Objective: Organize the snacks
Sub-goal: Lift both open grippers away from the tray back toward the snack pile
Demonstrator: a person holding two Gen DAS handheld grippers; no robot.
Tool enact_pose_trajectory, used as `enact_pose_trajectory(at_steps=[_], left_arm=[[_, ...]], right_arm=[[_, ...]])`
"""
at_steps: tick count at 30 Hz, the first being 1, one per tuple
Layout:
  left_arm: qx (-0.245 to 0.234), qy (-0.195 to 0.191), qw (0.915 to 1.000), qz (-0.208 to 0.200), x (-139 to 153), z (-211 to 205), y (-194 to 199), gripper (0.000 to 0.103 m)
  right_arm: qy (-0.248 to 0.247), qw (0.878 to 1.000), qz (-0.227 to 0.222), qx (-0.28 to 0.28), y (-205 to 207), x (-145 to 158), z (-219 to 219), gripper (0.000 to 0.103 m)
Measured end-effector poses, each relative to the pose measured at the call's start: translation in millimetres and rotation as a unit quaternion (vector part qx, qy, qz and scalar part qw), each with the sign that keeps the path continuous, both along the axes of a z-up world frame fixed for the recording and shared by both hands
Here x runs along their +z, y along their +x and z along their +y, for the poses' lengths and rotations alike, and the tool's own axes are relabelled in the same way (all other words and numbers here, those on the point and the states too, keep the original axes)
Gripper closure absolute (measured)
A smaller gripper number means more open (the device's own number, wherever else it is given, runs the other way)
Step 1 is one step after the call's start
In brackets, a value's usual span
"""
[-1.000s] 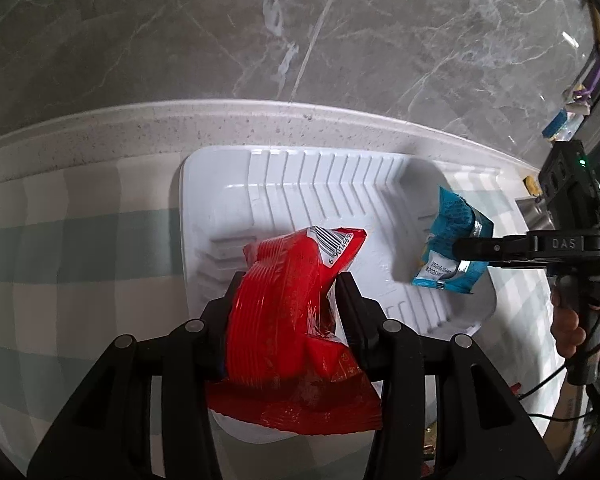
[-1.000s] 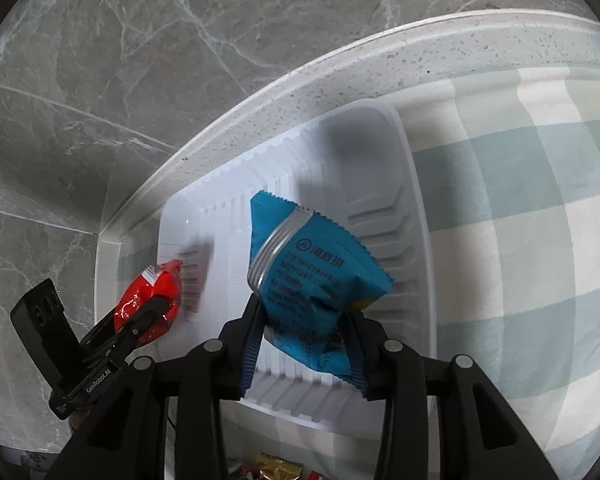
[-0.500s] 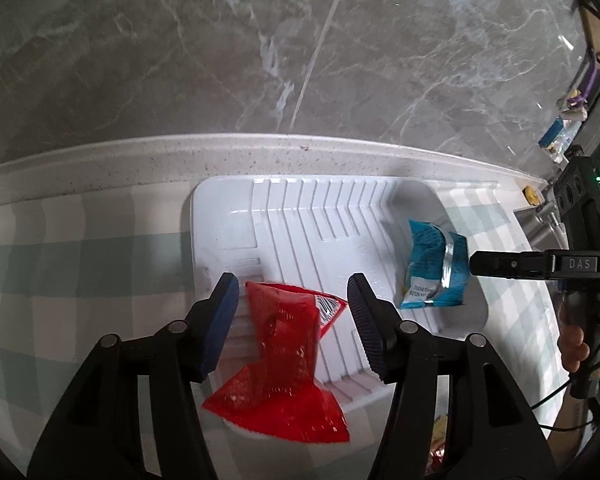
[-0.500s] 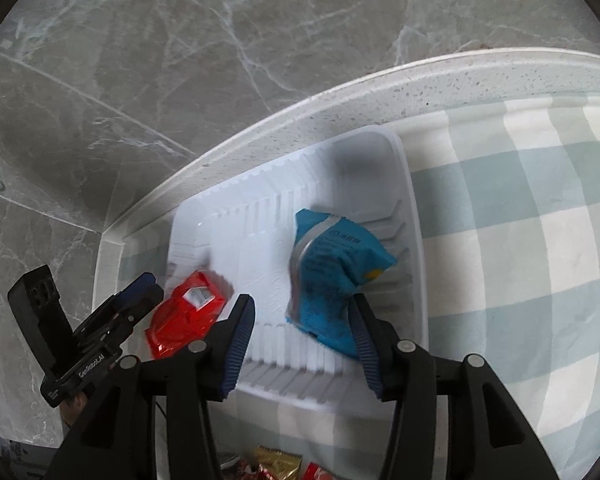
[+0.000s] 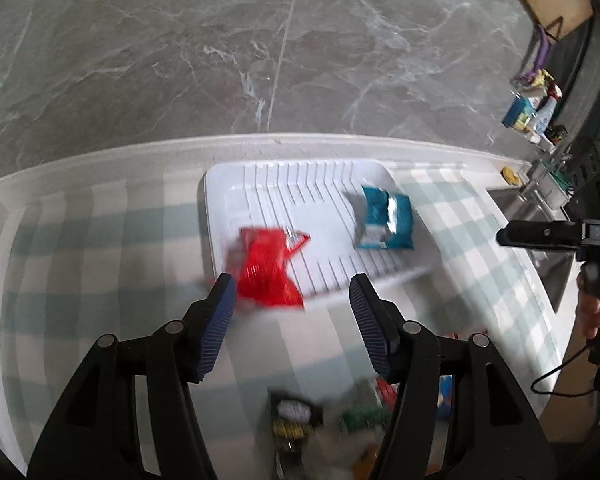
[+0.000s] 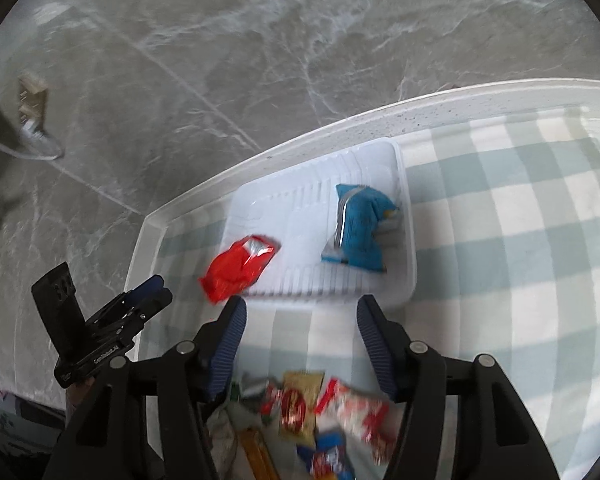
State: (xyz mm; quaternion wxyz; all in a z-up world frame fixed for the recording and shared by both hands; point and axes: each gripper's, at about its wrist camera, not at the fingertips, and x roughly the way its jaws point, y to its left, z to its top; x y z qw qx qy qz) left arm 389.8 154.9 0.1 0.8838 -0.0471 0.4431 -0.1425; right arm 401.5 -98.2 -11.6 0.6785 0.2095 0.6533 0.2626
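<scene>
A white ribbed tray (image 5: pixel 295 176) (image 6: pixel 404 216) sits on the checked cloth by the counter's back edge. A red snack packet (image 5: pixel 267 266) (image 6: pixel 239 266) lies at the tray's left end, hanging over its rim. A blue snack packet (image 5: pixel 386 218) (image 6: pixel 358 226) lies at the right end. My left gripper (image 5: pixel 291 292) hangs above and in front of the tray, its jaws opening with nothing between them. My right gripper (image 6: pixel 300 314) is likewise raised, jaws opening and empty. A heap of loose snacks (image 6: pixel 320 412) (image 5: pixel 332 412) lies on the cloth under both grippers.
A grey marble wall rises behind the counter's white raised edge (image 5: pixel 259 144). A sink (image 5: pixel 540 224) and bottles (image 5: pixel 532 112) are at the far right. In the right wrist view a wall socket with a plug (image 6: pixel 31 100) is at the left.
Both grippers let go of their packets, which now lie in the tray. Both have drawn back and up from the tray, bringing the snack heap into view.
</scene>
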Motion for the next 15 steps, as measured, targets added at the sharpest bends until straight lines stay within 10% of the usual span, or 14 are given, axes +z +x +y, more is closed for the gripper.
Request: enact_pose_trajectory(at_steps=[15], left_arm=[[-0.004,0.018,0.9991,0.038,-19,-15,-133,0.046]], right_arm=[[-0.042,0.998,-0.033,0.040,-145,40,-40,0.036]])
